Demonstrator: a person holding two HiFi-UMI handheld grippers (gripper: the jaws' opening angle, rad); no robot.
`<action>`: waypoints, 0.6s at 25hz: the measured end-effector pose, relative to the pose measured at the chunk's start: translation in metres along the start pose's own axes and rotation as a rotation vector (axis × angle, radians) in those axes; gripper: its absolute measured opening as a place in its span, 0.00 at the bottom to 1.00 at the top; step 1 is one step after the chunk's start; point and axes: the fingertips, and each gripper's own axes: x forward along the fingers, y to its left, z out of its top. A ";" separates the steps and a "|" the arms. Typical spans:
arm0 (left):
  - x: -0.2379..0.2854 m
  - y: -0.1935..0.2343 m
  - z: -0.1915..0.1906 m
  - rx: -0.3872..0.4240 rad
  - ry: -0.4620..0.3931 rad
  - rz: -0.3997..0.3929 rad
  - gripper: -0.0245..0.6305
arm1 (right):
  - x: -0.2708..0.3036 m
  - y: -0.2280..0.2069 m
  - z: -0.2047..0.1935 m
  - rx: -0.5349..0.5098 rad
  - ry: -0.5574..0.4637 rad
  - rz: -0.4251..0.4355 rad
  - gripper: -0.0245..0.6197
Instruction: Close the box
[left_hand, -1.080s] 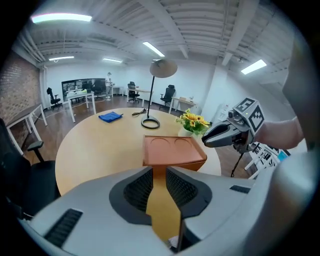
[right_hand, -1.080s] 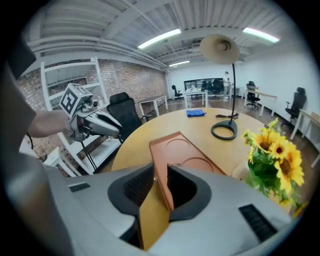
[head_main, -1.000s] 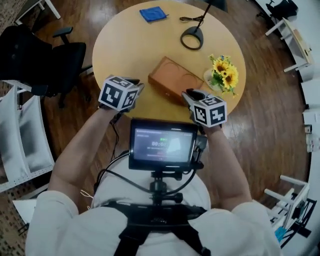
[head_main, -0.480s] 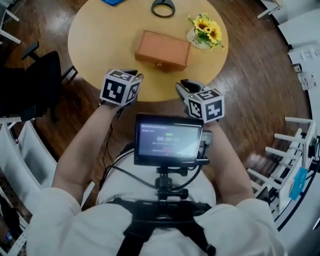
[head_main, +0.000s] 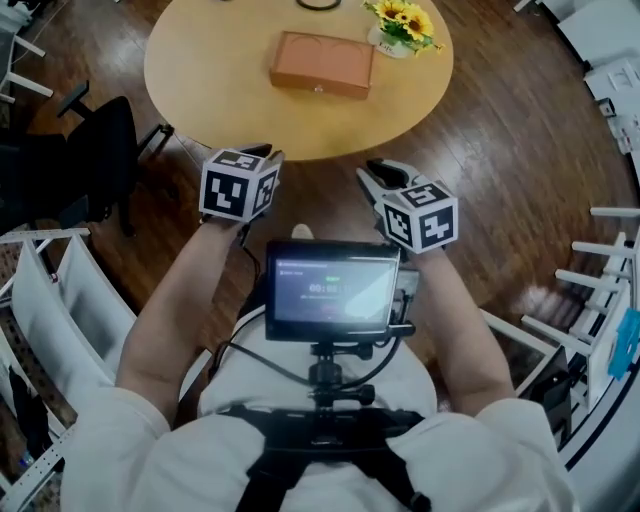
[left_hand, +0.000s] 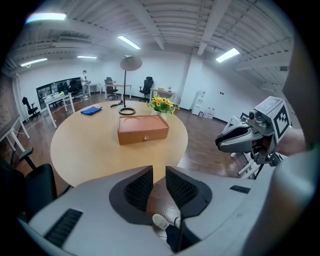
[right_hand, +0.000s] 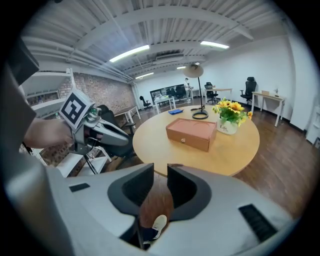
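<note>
Fingers (left_hand: 139, 187) on your left gripper (left_hand: 159, 176) stand apart with nothing between them; only the floor (left_hand: 200, 146) and your shoe (left_hand: 161, 221) show through the gap. Your right gripper (right_hand: 160, 172) is the same, its fingers (right_hand: 184, 187) parted and empty. Both grippers hang well short of the box (head_main: 321, 64), off the near edge of the worktop (head_main: 220, 90) that carries it, and touch nothing.

As for the task, the box looks closed to me. Its lid lies flat and level on the body, no gap shows along the front seam, and a small knob or clasp sits at the middle of the front face. If that reading holds, nothing is left for you to do, unless the clasp needs fastening.

Several things stay uncertain. The clasp is too small in every view for you to tell whether it is latched. The back of the box, where any hinge would be, faces away from all three cameras. Beyond the box, the head view cuts off the far part of the worktop, so the lamp (left_hand: 126, 85) and the blue cloth (left_hand: 91, 110) appear only in the gripper views. The flowers (head_main: 400, 22) just beside the box are partly cropped there too. Nearer you than the box, the screen (head_main: 330, 290) on your chest rig covers your lap.
</note>
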 end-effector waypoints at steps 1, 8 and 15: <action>-0.008 -0.006 -0.007 0.003 0.000 0.006 0.17 | -0.005 0.006 -0.006 -0.001 -0.008 0.003 0.18; -0.047 -0.018 -0.045 0.007 -0.005 -0.003 0.17 | -0.027 0.045 -0.037 0.003 -0.037 -0.030 0.18; -0.088 -0.003 -0.062 0.028 -0.045 -0.059 0.17 | -0.051 0.088 -0.051 0.048 -0.048 -0.124 0.18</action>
